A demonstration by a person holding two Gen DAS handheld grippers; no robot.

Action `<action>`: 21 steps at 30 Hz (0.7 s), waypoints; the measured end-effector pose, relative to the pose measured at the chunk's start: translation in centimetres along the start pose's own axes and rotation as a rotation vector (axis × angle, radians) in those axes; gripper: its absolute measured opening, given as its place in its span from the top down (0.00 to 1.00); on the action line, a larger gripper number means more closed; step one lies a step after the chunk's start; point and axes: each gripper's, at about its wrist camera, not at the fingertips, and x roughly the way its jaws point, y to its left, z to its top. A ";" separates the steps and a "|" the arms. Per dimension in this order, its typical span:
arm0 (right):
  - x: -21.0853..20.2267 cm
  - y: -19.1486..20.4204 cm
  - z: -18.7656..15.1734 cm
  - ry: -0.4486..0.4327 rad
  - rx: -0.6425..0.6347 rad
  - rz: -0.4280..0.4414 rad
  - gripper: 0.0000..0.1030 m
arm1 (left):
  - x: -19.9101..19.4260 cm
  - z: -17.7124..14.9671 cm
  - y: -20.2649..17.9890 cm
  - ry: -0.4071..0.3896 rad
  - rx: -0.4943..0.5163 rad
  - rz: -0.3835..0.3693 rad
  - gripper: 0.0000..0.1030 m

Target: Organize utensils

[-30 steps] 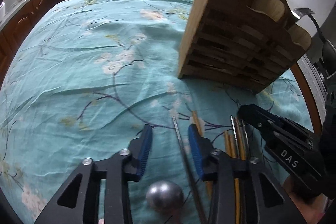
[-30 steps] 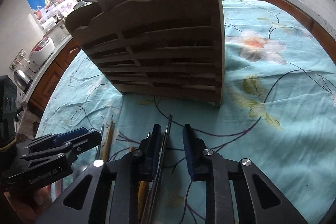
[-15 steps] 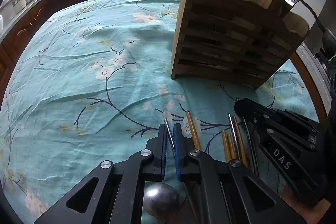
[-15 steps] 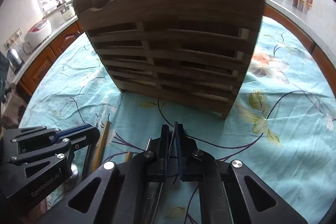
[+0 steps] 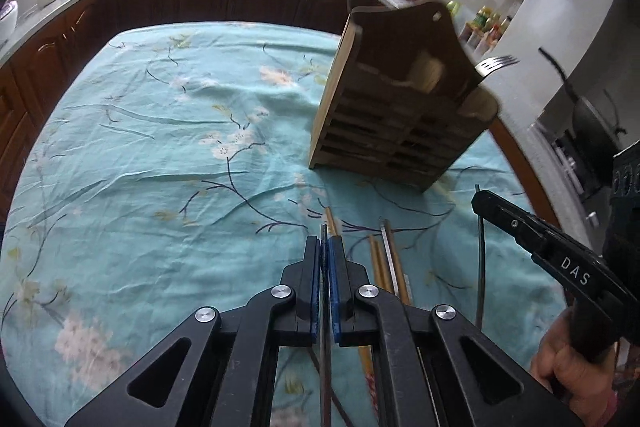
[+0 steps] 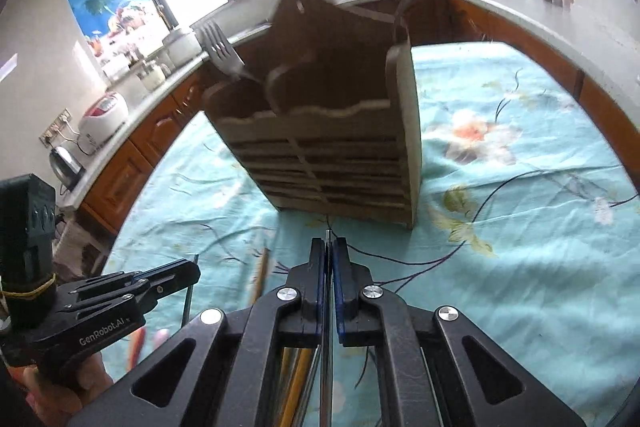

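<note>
Both grippers, left and right, have just clamped shut on 1 thin metal utensil each and lifted off the cloth; rack insertion looks next.

Slatted wooden holder upright on cloth, fork inside; loose chopsticks lying before it.

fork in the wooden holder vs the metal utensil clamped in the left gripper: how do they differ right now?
The fork stands in the wooden holder, tines up; the metal utensil is clamped in the left gripper, above the tablecloth.
The fork leans in a corner compartment, untouched by either gripper; the utensil runs along the left gripper's shut fingers.
The fork's head is visible; of the utensil only a thin handle tip shows.
Both look like grey metal.
</note>
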 end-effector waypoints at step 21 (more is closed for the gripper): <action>-9.0 3.0 -1.0 -0.172 -0.020 0.028 0.96 | -13.6 -4.5 -1.2 -0.165 0.040 -0.020 0.97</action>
